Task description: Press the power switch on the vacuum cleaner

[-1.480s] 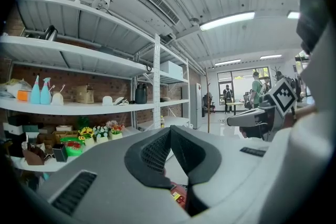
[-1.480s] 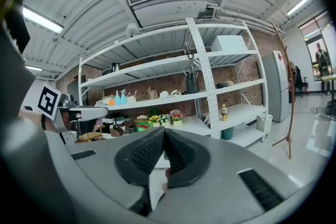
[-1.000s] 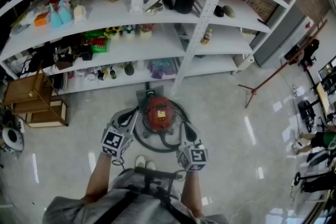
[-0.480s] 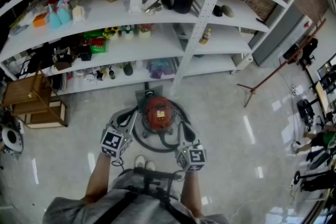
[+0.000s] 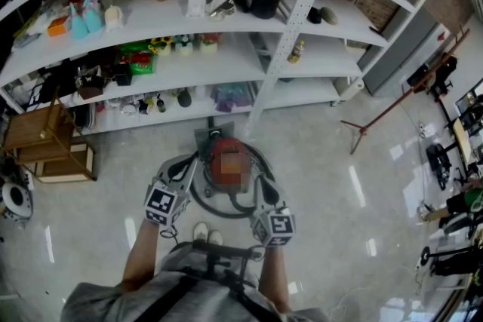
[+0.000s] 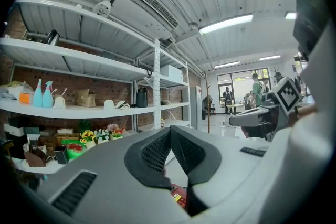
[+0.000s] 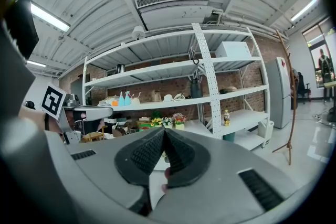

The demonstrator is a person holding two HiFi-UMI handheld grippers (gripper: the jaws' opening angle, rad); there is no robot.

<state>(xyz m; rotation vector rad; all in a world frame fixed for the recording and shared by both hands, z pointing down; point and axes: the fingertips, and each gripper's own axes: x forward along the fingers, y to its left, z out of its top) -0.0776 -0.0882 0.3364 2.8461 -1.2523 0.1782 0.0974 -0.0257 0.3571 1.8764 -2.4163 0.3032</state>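
Barely moved in the last second: right gripper nudged slightly left, left gripper unchanged. Both tongs pinched together, empty, flanking vacuum cleaner on floor before shelving. Heavy rigid canister, likely stays put; no grip needed, just poke switch on top.

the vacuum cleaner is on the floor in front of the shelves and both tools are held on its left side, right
Not quite. The vacuum cleaner is on the floor in front of the shelves, but the tools are not both on its left. The left tool is at its left side and the right tool at its right side. The head view shows this.
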